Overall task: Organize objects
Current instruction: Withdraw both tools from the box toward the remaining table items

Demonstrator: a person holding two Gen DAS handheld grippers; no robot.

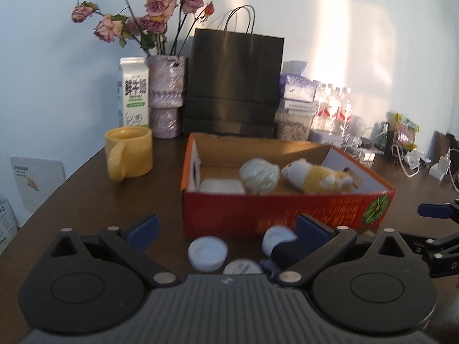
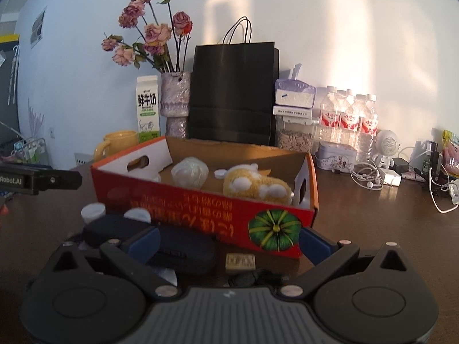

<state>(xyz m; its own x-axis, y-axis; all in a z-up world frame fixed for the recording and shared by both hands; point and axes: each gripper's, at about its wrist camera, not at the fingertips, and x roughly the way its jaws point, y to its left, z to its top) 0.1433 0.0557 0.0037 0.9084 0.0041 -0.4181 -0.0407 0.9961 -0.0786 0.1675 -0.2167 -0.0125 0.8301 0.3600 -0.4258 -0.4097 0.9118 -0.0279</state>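
A red cardboard box (image 1: 287, 215) (image 2: 200, 212) stands open-topped on the dark table. Inside it lie a yellow-and-white plush toy (image 1: 318, 179) (image 2: 255, 186), a wrapped pale ball (image 1: 259, 176) (image 2: 189, 172) and a white pad (image 1: 221, 185). In front of the box sit a white cap (image 1: 208, 253), a dark zip case (image 2: 178, 255) (image 1: 289, 253), a white puff (image 1: 275, 236) and a small tin (image 2: 240, 262). My left gripper (image 1: 226, 229) is open above the cap, holding nothing. My right gripper (image 2: 229, 242) is open over the case and tin, also holding nothing.
A yellow mug (image 1: 129, 154), milk carton (image 1: 133, 91), vase of dried roses (image 1: 166, 100) and black paper bag (image 1: 233, 83) stand behind the box. Water bottles (image 2: 348, 114), a tin and tangled cables (image 2: 370, 177) crowd the right. The table's curved edge (image 1: 43, 203) runs along the left.
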